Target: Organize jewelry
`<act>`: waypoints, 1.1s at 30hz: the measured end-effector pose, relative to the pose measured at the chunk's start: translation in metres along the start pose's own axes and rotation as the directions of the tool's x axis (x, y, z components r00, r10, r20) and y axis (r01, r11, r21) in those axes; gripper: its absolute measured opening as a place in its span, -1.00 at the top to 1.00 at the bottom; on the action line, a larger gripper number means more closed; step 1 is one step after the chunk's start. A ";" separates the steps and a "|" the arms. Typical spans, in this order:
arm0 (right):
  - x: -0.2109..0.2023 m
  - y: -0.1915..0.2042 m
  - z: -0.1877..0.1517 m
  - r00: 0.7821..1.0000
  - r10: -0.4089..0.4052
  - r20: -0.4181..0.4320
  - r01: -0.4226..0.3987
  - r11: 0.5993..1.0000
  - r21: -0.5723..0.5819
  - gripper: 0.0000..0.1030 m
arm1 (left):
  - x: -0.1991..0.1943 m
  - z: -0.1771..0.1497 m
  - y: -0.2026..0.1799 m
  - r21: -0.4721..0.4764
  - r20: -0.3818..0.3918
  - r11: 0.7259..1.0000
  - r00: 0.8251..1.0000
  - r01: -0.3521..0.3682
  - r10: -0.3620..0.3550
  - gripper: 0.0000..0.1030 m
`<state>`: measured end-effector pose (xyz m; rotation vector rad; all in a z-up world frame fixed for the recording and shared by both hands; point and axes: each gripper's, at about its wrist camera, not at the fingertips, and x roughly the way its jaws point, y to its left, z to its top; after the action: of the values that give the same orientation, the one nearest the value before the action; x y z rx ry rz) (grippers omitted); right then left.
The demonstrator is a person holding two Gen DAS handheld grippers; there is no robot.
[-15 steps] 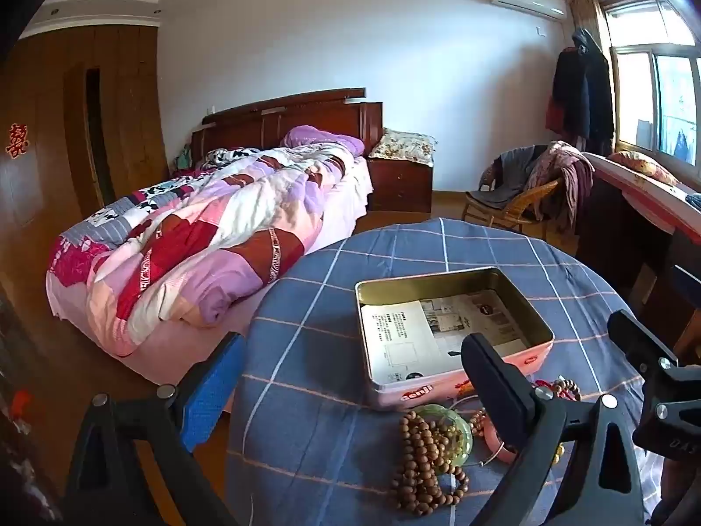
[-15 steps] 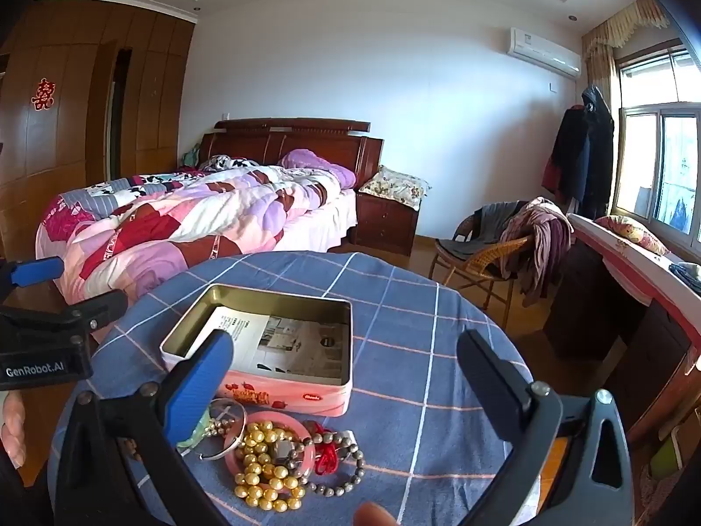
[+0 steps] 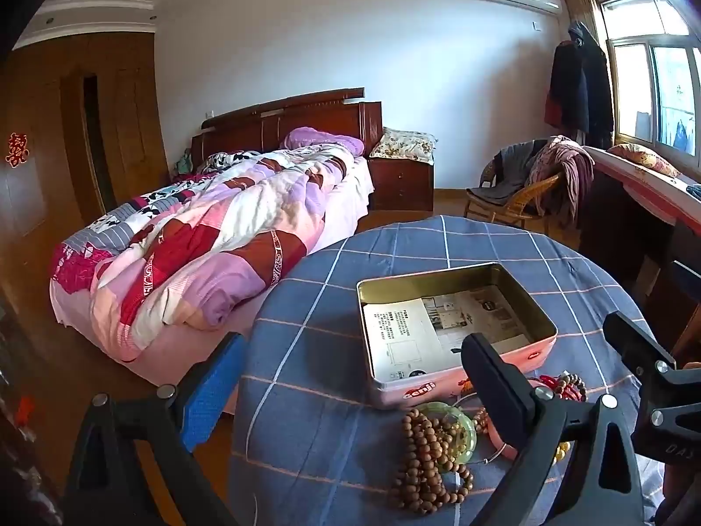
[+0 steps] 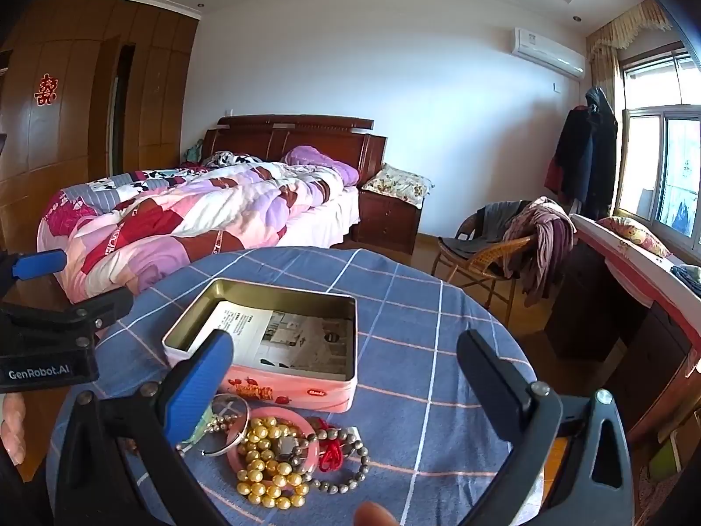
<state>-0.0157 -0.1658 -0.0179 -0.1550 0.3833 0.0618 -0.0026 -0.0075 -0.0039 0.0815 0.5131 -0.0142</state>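
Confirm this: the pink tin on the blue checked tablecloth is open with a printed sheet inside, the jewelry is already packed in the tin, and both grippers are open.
One thing is wrong: the jewelry is not in the tin. It lies in a heap on the tablecloth in front of the tin, as the right wrist view shows. The tin holds only the printed sheet. The left gripper and right gripper are open.

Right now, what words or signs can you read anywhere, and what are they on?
"GenRobot.AI": on the left claw's black body.
Red double-happiness sign: on the wooden wardrobe.
Red logos on the pink tin: too blurred.
Printed paper inside the tin: too small.
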 end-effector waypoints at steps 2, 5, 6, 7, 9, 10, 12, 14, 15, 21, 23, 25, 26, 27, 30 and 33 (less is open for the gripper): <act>0.001 0.001 0.000 1.000 0.000 -0.001 0.000 1.000 -0.004 -1.00 | 0.000 0.000 0.001 0.002 -0.001 1.000 1.000 0.000 0.000 -0.90; 0.001 0.001 -0.001 1.000 0.000 -0.003 0.000 1.000 -0.004 -1.00 | 0.000 0.000 0.002 0.000 0.000 1.000 1.000 0.001 -0.001 -0.91; 0.001 0.002 -0.001 1.000 0.000 -0.003 0.000 1.000 -0.004 -1.00 | 0.000 0.000 0.002 0.000 0.000 1.000 1.000 0.001 -0.001 -0.91; 0.002 -0.001 -0.001 1.000 0.001 -0.004 -0.001 1.000 -0.003 -1.00 | 0.000 0.000 0.002 0.000 -0.001 1.000 1.000 0.000 0.000 -0.90; 0.002 0.000 -0.001 1.000 0.000 -0.004 0.000 1.000 -0.004 -1.00 | -0.001 0.000 0.002 -0.001 -0.001 1.000 1.000 0.002 -0.002 -0.90; 0.002 0.000 -0.002 1.000 0.000 -0.004 0.000 1.000 -0.004 -1.00 | 0.000 0.001 0.002 0.000 -0.002 1.000 1.000 0.001 -0.001 -0.91; 0.002 0.001 -0.002 1.000 0.000 -0.005 0.000 1.000 -0.004 -1.00 | -0.001 0.000 0.003 -0.002 -0.003 1.000 1.000 -0.001 0.001 -0.91; 0.002 0.001 -0.002 1.000 -0.001 -0.005 0.001 1.000 -0.005 -1.00 | 0.000 0.001 0.002 0.000 -0.007 1.000 1.000 -0.001 0.001 -0.91; 0.003 0.001 -0.002 1.000 -0.001 -0.005 0.001 1.000 -0.005 -1.00 | 0.000 0.000 0.003 -0.001 -0.006 1.000 1.000 -0.002 0.002 -0.91; 0.003 0.001 -0.002 1.000 0.000 -0.007 0.000 1.000 -0.006 -1.00 | 0.001 0.000 0.003 0.001 -0.009 1.000 1.000 -0.003 0.003 -0.91; 0.003 0.001 -0.002 1.000 0.000 -0.007 0.000 1.000 -0.006 -1.00 | 0.001 0.000 0.004 0.001 -0.011 1.000 1.000 -0.004 0.004 -0.90; 0.003 0.001 -0.002 1.000 -0.001 -0.008 0.000 1.000 -0.006 -1.00 | 0.001 0.000 0.003 0.001 -0.010 1.000 1.000 -0.003 0.003 -0.91; 0.003 0.001 -0.002 1.000 0.001 -0.009 -0.001 1.000 -0.006 -1.00 | 0.001 0.000 0.004 0.002 -0.010 1.000 1.000 -0.004 0.004 -0.91; 0.003 0.001 -0.002 1.000 0.000 -0.008 0.000 1.000 -0.005 -1.00 | 0.001 -0.001 0.003 0.002 -0.010 1.000 1.000 -0.004 0.004 -0.91; 0.004 0.001 -0.002 1.000 0.001 -0.009 -0.001 1.000 -0.006 -1.00 | 0.001 -0.001 0.003 0.002 -0.010 1.000 1.000 -0.004 0.004 -0.91; 0.004 0.001 -0.002 1.000 0.001 -0.011 -0.001 1.000 -0.008 -1.00 | 0.002 -0.002 0.004 0.003 -0.011 1.000 1.000 -0.004 0.004 -0.91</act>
<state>-0.0132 -0.1654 -0.0211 -0.1626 0.3937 0.0635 -0.0020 -0.0037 -0.0064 0.0853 0.5238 -0.0107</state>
